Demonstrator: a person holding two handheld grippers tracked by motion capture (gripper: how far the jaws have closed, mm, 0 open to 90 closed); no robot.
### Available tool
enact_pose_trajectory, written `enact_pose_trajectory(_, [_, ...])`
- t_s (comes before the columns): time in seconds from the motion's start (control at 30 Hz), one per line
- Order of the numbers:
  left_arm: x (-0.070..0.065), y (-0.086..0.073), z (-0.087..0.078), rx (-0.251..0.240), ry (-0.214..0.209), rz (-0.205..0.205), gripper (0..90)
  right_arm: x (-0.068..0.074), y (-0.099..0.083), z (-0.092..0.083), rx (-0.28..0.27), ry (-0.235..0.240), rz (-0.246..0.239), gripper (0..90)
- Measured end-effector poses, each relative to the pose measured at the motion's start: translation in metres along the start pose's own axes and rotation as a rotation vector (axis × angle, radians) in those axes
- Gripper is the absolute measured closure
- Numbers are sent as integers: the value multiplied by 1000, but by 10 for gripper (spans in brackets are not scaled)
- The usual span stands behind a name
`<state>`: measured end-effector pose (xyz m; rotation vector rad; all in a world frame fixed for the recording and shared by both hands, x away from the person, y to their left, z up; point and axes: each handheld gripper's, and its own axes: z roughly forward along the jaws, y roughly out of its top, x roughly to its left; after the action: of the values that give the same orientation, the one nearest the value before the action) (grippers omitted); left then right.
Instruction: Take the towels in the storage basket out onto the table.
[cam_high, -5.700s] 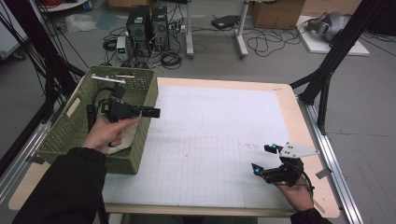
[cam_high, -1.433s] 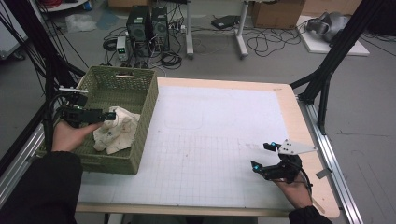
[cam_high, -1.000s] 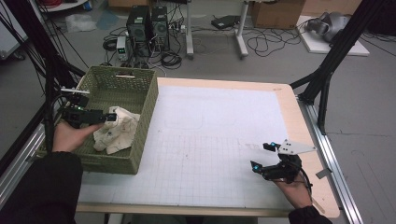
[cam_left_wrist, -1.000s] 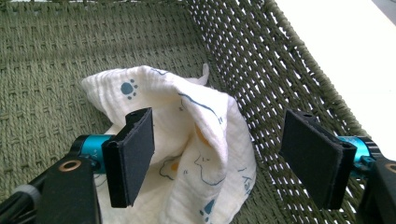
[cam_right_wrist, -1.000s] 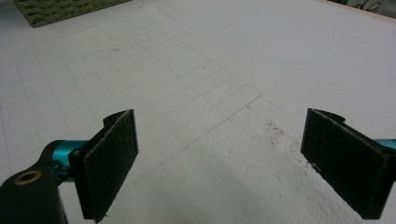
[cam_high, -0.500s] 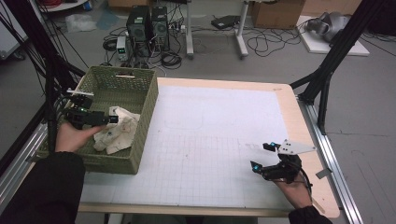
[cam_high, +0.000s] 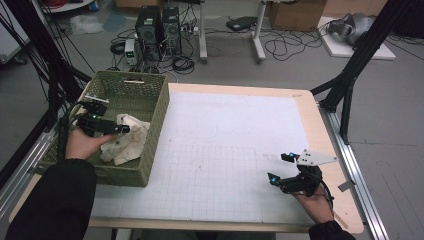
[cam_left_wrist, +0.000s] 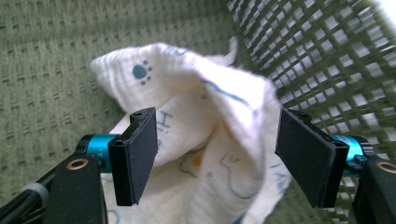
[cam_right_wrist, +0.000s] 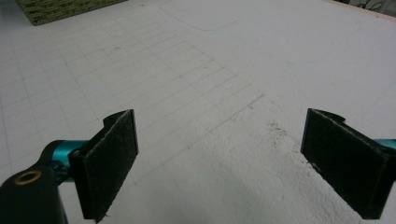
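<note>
Left tool (cam_left_wrist: 215, 158) inside basket (cam_high: 155, 115), jaws wide, just been closing, cloth (cam_left_wrist: 210, 140) bunched between pads at 12 o'clock, not yet pinched. Right tool (cam_right_wrist: 233, 163) parked wide, nothing held.

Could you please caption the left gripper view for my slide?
Left gripper, jaws closing, straddles a paw-print cloth in a green basket.

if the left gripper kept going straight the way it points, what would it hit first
Most likely the white cloth, bunched between its open jaws in the green basket; the jaws have just been closing, though the pads do not seem to press it yet.
</note>
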<state>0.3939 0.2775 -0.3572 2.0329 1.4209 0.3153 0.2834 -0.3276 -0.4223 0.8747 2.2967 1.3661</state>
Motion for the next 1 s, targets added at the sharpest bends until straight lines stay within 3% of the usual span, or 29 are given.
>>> enact_pose_trajectory(0.27, [1, 0, 14, 107, 28, -5, 322, 2, 0, 1, 7, 9, -1, 102])
enact_pose_trajectory(0.43, [-1, -2, 26, 180, 18, 17, 411, 2, 0, 1, 9, 13, -5, 102])
enact_pose_trajectory(0.73, [-7, -9, 50, 383, 59, 57, 452, 3, 0, 2, 13, 17, -12, 102])
enact_pose_trajectory(0.87, [-9, -10, 53, 394, 74, 81, 454, 4, 0, 3, 16, 22, -9, 102])
enact_pose_trajectory(1.0, [-10, -10, 53, 403, 91, 103, 520, 4, 0, 4, 18, 24, -15, 102])
